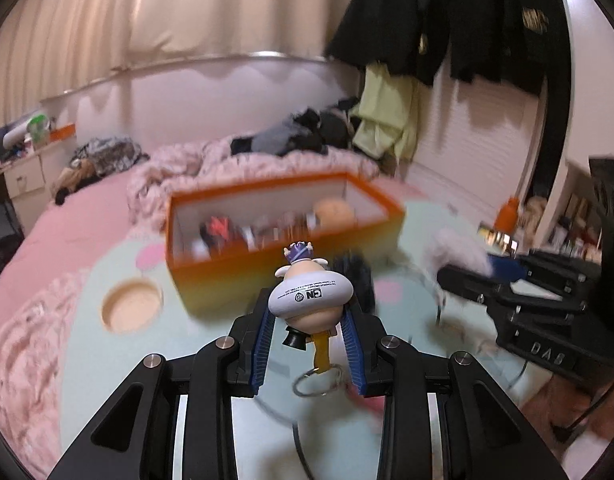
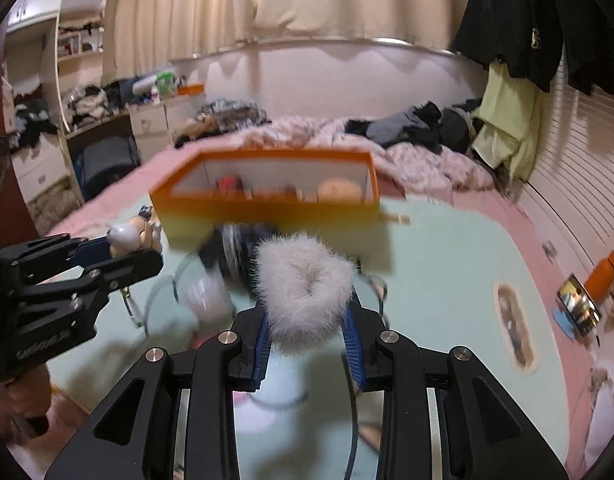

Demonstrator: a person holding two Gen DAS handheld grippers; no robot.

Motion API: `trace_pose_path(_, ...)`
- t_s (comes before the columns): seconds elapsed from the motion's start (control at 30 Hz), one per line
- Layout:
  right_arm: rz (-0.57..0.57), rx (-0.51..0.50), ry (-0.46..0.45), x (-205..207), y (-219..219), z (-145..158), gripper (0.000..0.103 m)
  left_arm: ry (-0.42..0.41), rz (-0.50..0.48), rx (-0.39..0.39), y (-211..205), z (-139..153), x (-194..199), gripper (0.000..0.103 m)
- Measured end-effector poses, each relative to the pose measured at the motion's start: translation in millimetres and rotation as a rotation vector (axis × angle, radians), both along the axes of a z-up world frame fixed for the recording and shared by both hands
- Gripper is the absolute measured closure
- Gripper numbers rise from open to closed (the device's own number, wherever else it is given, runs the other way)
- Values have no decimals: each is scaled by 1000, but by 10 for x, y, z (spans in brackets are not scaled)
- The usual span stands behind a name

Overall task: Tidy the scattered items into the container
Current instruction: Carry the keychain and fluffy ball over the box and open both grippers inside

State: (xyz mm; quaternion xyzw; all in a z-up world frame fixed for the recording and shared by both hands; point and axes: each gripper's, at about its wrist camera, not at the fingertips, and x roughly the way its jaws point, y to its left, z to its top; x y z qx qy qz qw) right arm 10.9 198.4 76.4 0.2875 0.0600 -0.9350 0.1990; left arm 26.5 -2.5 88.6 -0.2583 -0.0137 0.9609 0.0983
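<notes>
The left gripper point(image 1: 309, 316) held a small cartoon figurine keychain point(image 1: 311, 300) clamped between its two blue-padded fingers point(image 1: 263, 344), the figure's white body pinched at the fingertips and its purple-capped head pointing away, beyond the tips. A yellow strap and a metal key ring point(image 1: 317, 380) hung back from the figure into the gap between the fingers, toward the gripper's base. Straight ahead of the fingertips, a little way off, stood the orange box point(image 1: 283, 256) on the pale green blanket point(image 1: 87, 360), open at the top, with several blurred items already inside, among them a round tan one at the box's right end. A dark, blurred object point(image 1: 357, 276) lay just beyond the right fingertip, in front of the box wall.

The right gripper point(image 2: 307, 312) was closed on a fluffy grey-white scrunchie point(image 2: 305, 292), which bulged out over and ahead of both fingertips and hid them. The same orange box point(image 2: 267, 208) sat ahead of those fingers, with a dark striped object point(image 2: 235, 252) lying between the fluff and the box's near wall. Off to the left of the right fingers, the left gripper point(image 2: 127, 252) appeared with the figurine point(image 2: 133, 236) in its tips, level with the box's left corner. To the right of the fingers, well apart, a phone point(image 2: 579, 312) and an orange bottle point(image 2: 601, 276) lay near the blanket's edge.
</notes>
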Motion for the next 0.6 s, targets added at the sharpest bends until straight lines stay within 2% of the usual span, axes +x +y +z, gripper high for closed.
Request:
trace_pose_path(0.17,16,2,75,-315,-77,440,70,14,55,-16,-82,401,-501,72)
trace_pose_path(0.27,40,-23,74,-627,-174,662,70,-48,79,13,-160,517,-995,72)
trace_pose_path(0.33,58,-36,47,-880,-265,746,70,-89,74,26,-183,487,-1254,72)
trace_pose_path(0.43,61,-10,-15,-1295,-442,660,70,-170,137,-5,-198,227,-1592,72)
trace_pose_path(0.53,53,7,-114,-1594,-583,364,70,-241,143,34,-251,-23,-1731,72)
trace_pose_path(0.6,45,24,-141,-1681,-647,215,70,-259,152,33,-268,-118,-1769,72)
